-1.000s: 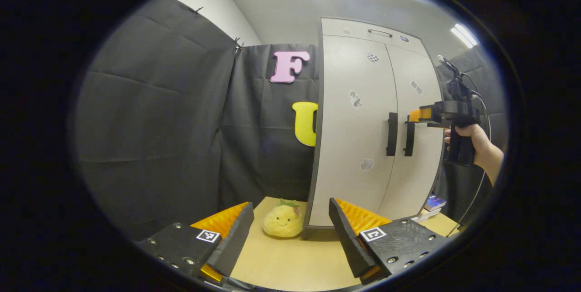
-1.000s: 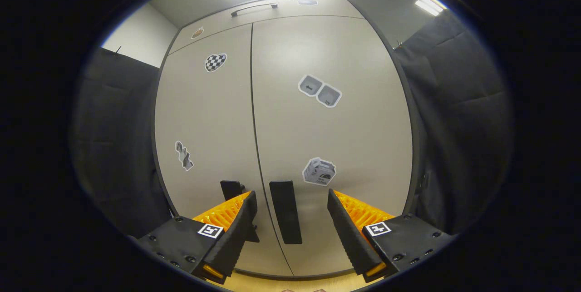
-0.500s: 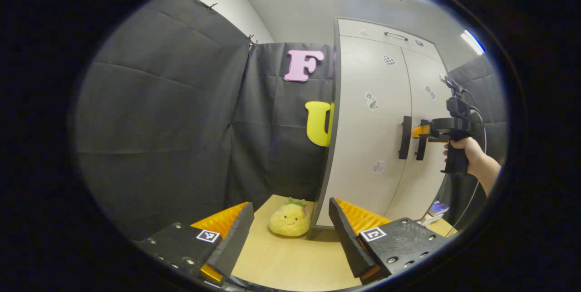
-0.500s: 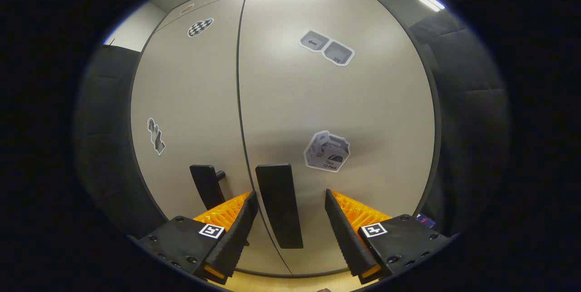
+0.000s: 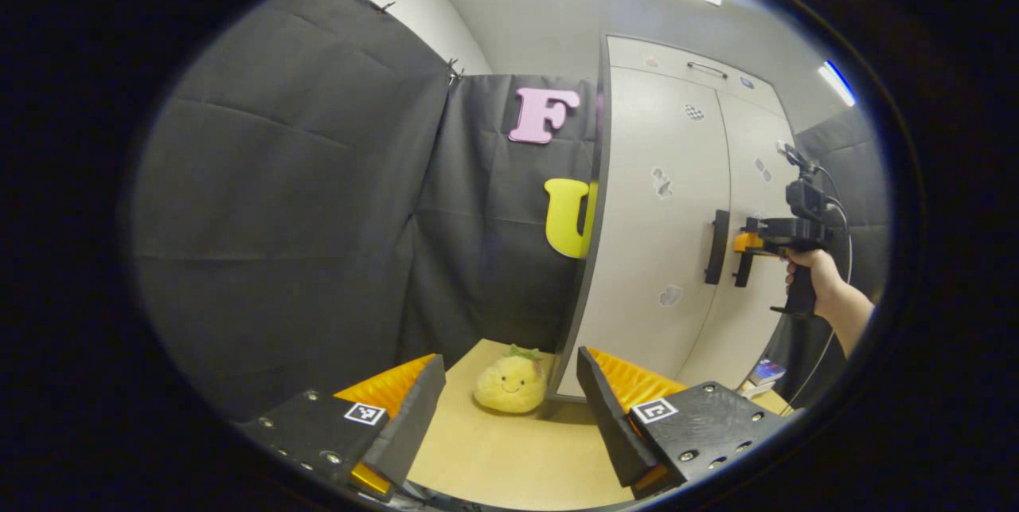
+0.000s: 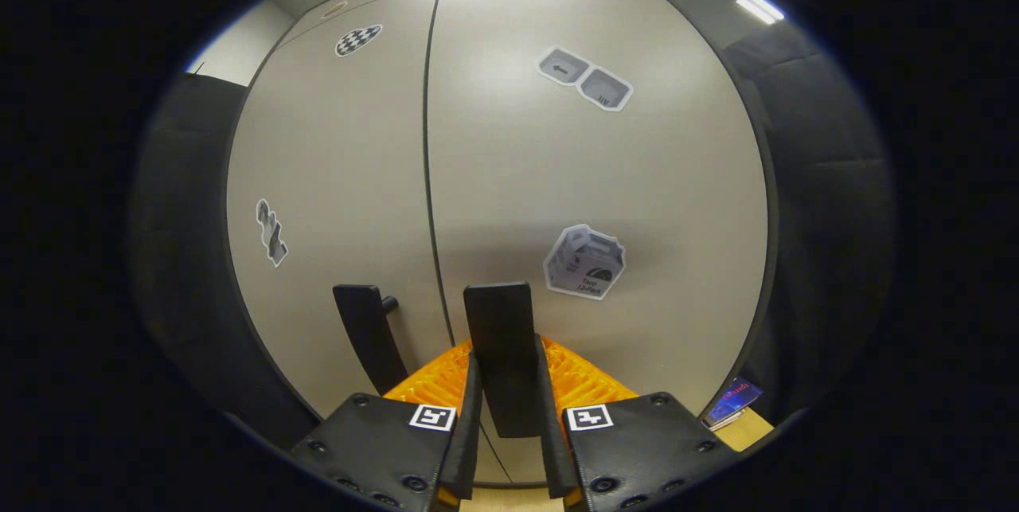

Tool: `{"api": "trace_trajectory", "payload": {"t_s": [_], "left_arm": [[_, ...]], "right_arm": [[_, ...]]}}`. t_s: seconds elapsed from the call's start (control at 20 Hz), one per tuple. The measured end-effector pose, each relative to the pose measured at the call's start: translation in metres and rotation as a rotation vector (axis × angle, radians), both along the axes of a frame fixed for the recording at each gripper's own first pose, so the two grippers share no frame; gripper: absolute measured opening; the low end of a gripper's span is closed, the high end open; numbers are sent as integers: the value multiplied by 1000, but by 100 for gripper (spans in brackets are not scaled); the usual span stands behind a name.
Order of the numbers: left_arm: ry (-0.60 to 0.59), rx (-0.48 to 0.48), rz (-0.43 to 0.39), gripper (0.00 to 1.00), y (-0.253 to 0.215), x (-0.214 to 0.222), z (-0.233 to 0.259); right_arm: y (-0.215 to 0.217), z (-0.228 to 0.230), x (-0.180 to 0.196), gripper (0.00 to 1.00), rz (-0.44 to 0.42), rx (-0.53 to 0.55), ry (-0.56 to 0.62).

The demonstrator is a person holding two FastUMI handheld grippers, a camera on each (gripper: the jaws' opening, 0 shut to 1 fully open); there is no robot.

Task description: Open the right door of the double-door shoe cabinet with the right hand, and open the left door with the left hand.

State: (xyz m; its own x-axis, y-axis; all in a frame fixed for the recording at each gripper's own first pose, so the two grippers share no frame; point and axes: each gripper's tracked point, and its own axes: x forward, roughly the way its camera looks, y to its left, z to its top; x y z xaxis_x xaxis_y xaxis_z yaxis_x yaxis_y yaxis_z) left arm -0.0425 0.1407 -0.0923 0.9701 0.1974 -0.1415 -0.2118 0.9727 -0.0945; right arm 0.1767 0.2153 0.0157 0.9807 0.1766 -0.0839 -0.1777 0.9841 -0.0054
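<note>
- Step in hand: taking hold of the right door; the right gripper (image 6: 507, 416) has its two fingers pressed on either side of the right handle (image 6: 501, 337), a black upright bar just right of the seam
- Both doors look closed, the cabinet (image 6: 509, 177) front flat, though the fisheye bend makes a slight gap hard to rule out
- Left handle (image 6: 368, 333) stands free just left of the seam, untouched
- Left gripper (image 5: 509, 416) hangs well back from the cabinet, fingers wide apart with nothing between them, over a table (image 5: 493, 464) with a yellow plush (image 5: 511, 383) by the cabinet's corner
- In that view a hand (image 5: 812, 273) holds the right gripper at the handles
- Next move, I judge: pull the handle outward along the hinge arc, grip kept firm; then bring the left gripper in to the left handle
- Since half a second ago the right fingers have gone from spread about the handle to clamped on it; the left gripper has barely shifted
</note>
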Motion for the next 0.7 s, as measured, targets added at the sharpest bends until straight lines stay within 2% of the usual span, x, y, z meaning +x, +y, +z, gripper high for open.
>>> {"api": "trace_trajectory", "payload": {"t_s": [0.05,0.1,0.2,0.25,0.4,0.45,0.7], "left_arm": [[9,1,0,96,-1,-2,-3],[19,-2,-1,95,-1,-5,-6],[34,-13,0,95,-1,-10,-10],[37,-15,2,96,-2,-12,-11],[28,0,5,96,-1,-17,-2],[24,6,2,96,-2,-20,0],[21,18,-27,95,-19,-28,4]], "right_arm": [[0,0,1,30,2,-12,-7],[-1,0,-1,30,4,-12,-11],[1,0,0,23,26,18,-15],[3,-2,2,15,43,13,-17],[0,-1,-6,3,88,-31,1],[0,-1,-8,7,98,-32,0],[-6,1,-25,7,121,-21,-6]]}}
